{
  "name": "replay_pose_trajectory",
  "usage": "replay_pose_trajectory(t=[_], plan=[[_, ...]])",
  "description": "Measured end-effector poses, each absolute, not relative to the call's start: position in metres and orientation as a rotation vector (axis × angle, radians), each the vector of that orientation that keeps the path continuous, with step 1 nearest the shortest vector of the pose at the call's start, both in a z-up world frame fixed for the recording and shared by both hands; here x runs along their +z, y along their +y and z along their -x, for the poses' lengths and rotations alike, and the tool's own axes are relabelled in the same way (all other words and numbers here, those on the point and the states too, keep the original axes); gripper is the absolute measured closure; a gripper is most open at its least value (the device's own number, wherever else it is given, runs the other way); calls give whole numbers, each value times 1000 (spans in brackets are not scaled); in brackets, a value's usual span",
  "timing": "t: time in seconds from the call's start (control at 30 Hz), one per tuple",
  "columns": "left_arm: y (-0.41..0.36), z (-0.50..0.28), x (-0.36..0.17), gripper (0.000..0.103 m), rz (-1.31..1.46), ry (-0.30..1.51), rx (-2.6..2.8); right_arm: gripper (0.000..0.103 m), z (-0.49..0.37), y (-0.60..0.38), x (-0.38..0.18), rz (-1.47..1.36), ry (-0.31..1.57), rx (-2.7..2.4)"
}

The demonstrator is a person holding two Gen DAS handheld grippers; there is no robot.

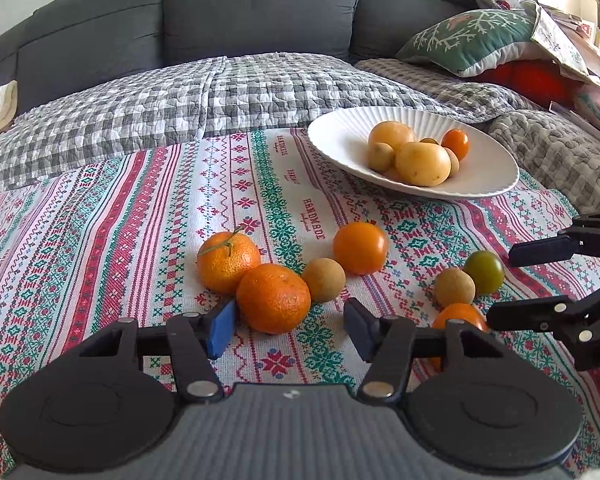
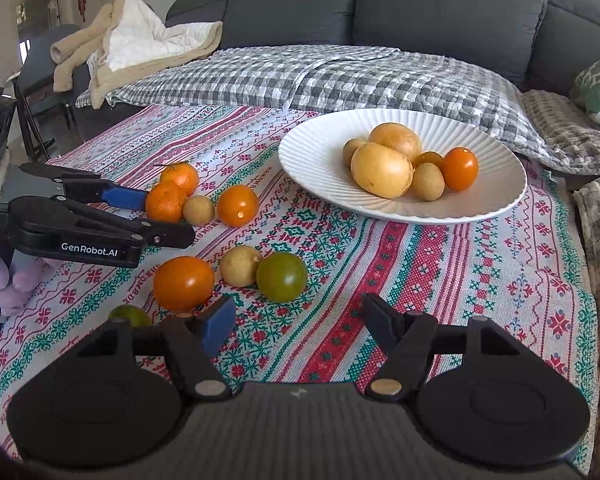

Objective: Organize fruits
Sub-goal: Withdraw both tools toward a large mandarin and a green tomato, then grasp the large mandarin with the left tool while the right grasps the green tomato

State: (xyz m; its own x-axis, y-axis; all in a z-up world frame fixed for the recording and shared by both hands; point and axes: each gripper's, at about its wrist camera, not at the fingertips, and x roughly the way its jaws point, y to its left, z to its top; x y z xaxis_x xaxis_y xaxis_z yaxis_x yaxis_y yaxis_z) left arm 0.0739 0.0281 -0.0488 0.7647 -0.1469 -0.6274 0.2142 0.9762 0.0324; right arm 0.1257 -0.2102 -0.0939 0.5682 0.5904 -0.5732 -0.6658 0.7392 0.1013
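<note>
Both the left gripper (image 1: 290, 326) and the right gripper (image 2: 298, 322) stand released, holding nothing. The left gripper's blue pad touches the round orange mandarin (image 1: 273, 298) — a nudge risks rolling it into the small tan longan (image 1: 324, 280).

Red, green and white cross-stitch stripes on the tablecloth (image 2: 440, 280). White ribbed plate (image 2: 320, 152), upper right. Bright orange mandarin (image 1: 273, 298) at centre; dull green tomato (image 2: 282, 282). Grey-and-white check quilt (image 1: 180, 100) above; charcoal sofa (image 1: 260, 4) along the top.

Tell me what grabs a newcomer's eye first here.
The white ribbed plate at the far right of the patterned tablecloth, heaped with yellow and orange fruit. Nearer, loose fruit dots the cloth: two mandarins, one right at the open left gripper, and a green tomato ahead of the open right gripper.
</note>
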Motion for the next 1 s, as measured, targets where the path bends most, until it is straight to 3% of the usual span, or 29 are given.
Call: replay_pose_trajectory(t=[0.13,0.47,0.67,1.0], plan=[[30,-77,-48,61,-96,679,-188,51,-130,-206,-91,130,624,742],[34,-79,-45,73,-81,699,-178,68,-131,-192,-90,149,628,767],[34,-80,-43,75,-70,714,-176,77,-132,-187,-88,153,635,771],[33,-79,-41,76,-66,735,-182,78,-132,-183,-86,180,638,776]])
